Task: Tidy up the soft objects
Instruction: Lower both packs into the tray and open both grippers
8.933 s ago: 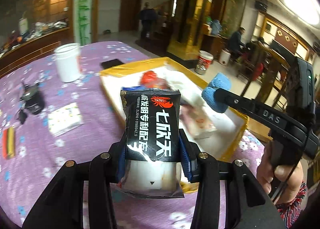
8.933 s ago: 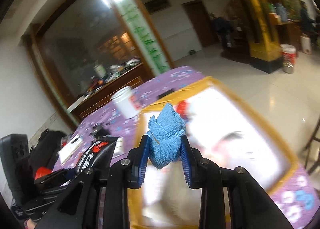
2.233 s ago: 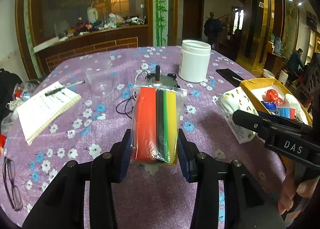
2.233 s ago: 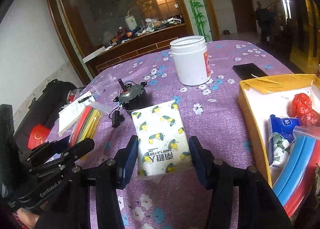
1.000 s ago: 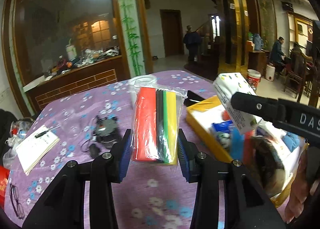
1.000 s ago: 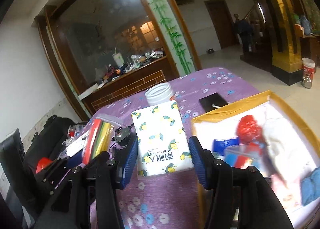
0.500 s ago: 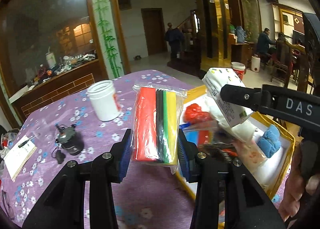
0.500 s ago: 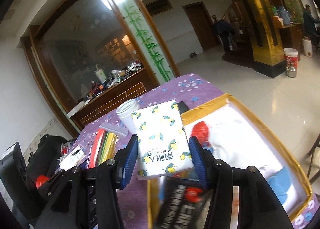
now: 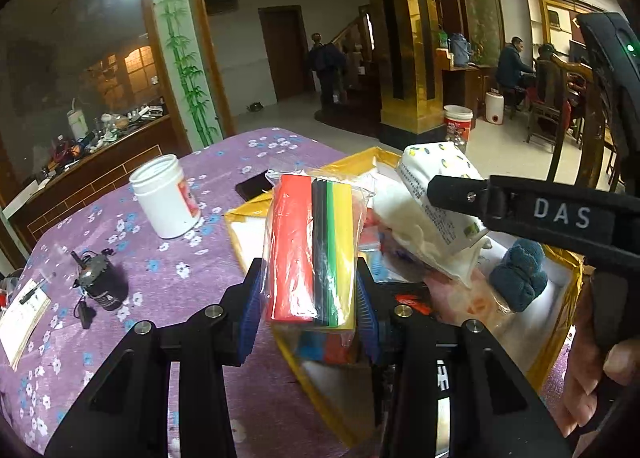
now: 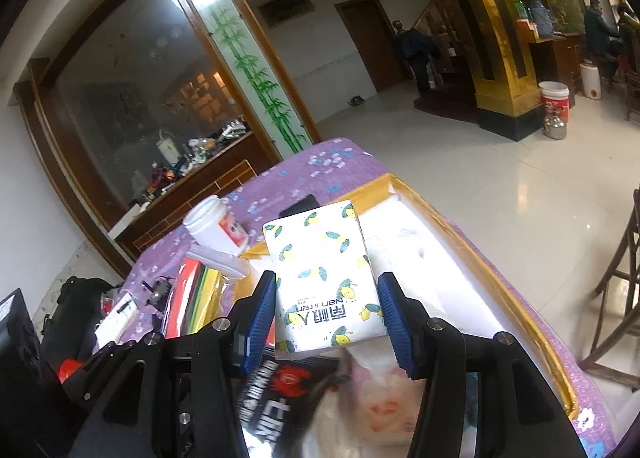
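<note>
table (image 9: 168, 266) - purple floral cloth | on it: white jar (image 9: 166, 198), yellow box (image 9: 240, 234), notepad (image 9: 22, 314), phone (image 9: 252, 186)

Your left gripper (image 9: 310, 294) clamps a clear bag (image 9: 314, 242) of coloured sheets above the yellow box (image 9: 256, 210). Your right gripper (image 9: 456, 194) grips a tissue pack (image 9: 432, 194) over it. White jar (image 9: 166, 198) stands on the table (image 9: 120, 258).

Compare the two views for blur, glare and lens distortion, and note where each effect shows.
Left wrist: mostly sharp; the foam bag shows glare streaks on its plastic; the pillars bow from the fisheye.
Right wrist: the tissue pack is sharp, but the black packet below it smears with motion blur; the box interior is washed out; the floor reflects light.
</note>
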`<state>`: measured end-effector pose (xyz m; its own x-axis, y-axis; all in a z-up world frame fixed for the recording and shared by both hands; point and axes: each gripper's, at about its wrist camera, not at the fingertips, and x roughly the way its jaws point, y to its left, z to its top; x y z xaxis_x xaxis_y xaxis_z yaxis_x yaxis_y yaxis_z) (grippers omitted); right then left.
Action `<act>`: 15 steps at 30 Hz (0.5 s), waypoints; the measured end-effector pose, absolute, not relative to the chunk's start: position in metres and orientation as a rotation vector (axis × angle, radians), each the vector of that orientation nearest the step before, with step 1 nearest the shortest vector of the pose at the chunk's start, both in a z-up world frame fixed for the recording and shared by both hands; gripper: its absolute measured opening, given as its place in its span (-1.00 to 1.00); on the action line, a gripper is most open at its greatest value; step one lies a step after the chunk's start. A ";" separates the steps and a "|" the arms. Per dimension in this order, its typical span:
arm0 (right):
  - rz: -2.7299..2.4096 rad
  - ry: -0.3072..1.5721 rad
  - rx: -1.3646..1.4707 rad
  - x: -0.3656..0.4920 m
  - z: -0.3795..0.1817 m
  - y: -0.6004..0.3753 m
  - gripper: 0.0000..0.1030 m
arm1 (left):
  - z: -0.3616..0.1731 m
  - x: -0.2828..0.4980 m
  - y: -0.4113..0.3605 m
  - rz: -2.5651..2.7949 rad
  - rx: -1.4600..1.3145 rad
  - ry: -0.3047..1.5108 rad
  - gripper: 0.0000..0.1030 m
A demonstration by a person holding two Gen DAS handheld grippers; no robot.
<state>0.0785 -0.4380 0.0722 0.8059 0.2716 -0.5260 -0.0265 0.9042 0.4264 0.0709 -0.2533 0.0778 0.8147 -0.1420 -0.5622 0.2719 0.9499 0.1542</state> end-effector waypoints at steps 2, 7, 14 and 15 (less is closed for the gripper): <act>0.149 0.634 0.416 0.080 0.067 -0.441 0.03 | 0.074 0.072 -0.258 -0.229 0.237 0.588 -0.23; 0.119 0.670 0.406 0.084 0.057 -0.447 0.03 | 0.067 0.072 -0.269 -0.234 0.258 0.601 -0.23; 0.095 0.725 0.394 0.092 0.041 -0.447 0.03 | 0.066 0.070 -0.271 -0.231 0.257 0.598 -0.23; 0.096 0.730 0.397 0.093 0.040 -0.447 0.03 | 0.066 0.070 -0.271 -0.232 0.258 0.598 -0.23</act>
<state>0.0929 -0.4472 0.0397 0.7441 0.2220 -0.6301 0.0514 0.9214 0.3852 0.0704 -0.2712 0.0659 0.8026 -0.1394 -0.5800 0.2877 0.9422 0.1716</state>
